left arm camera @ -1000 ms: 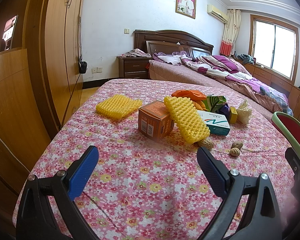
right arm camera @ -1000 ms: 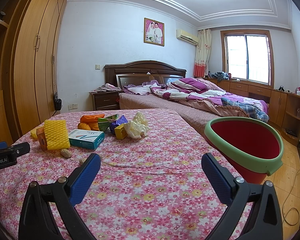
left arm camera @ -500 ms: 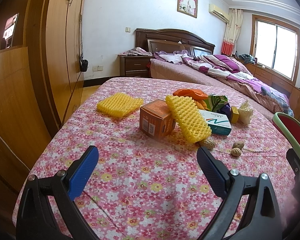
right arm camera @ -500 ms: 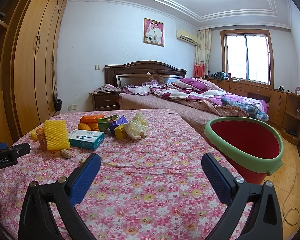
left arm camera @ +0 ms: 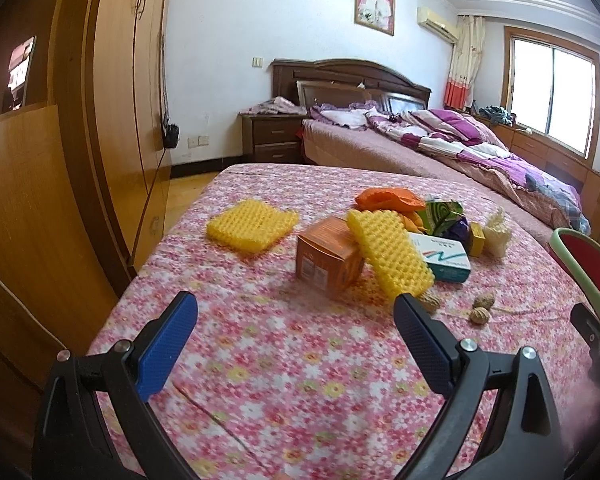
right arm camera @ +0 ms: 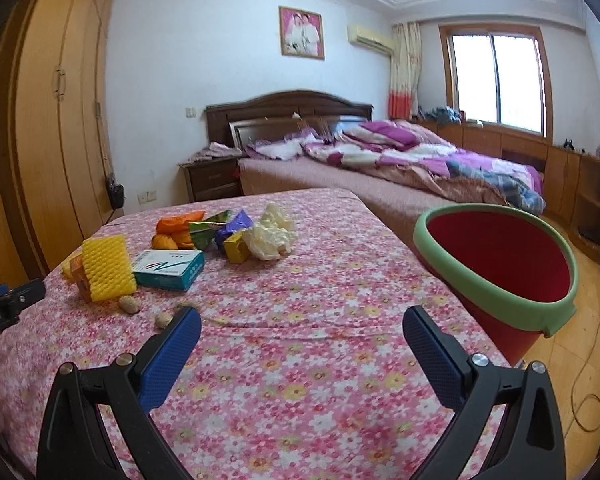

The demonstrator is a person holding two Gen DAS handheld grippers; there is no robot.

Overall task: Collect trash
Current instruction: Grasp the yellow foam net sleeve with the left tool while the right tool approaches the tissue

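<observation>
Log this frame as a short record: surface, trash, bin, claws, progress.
surface: floral cloth
trash: two foam nets, orange box, teal box, wrappers, yellow box, tissue, nut shells
bin: red bucket, at right edge, nothing seen inside
left claw: open, empty
right claw: open, empty
progress: nothing picked yet

White walls (right arm camera: 220, 80) rose to a moulded ceiling. A tall wooden wardrobe (left arm camera: 112, 100) lined the left side. A dark headboard (right arm camera: 288, 110) backed an unmade bed (right arm camera: 420, 160), and daylight came through the window (right arm camera: 496, 80) beside a curtain (right arm camera: 404, 72).
</observation>
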